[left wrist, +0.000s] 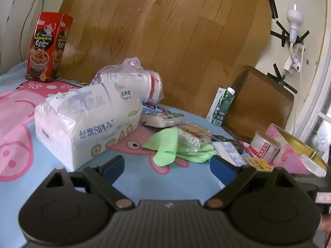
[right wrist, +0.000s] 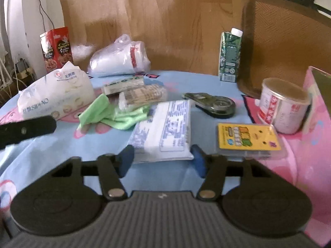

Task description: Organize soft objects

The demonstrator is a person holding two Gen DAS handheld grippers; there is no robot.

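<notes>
Lying flat on the cartoon-print table cloth (right wrist: 62,144), the small white tissue pack (right wrist: 165,128) with blue print sits just ahead of the right gripper (right wrist: 163,161), its near end between the blue fingers (right wrist: 198,161); whether the pads touch it cannot be told, though the fingers stand partly apart and nothing is clenched. The left gripper (left wrist: 167,165) hangs over bare cloth with its fingers (left wrist: 113,165) spread wide and released, nothing between them. Just beyond the small pack a crumpled green cloth (left wrist: 171,146) lies under a clear box of cotton swabs (left wrist: 192,138). Toward the left edge of the table rests the large white tissue pack (left wrist: 86,119), and behind it, near the far edge, a plastic-wrapped paper roll (left wrist: 132,78). A red snack box (left wrist: 47,47) stands upright at the far left corner. Toward the right edge are a yellow card pack (right wrist: 248,140), a small tin can (right wrist: 283,107), a tape dispenser (right wrist: 215,105) and an upright green carton (right wrist: 229,57).
</notes>
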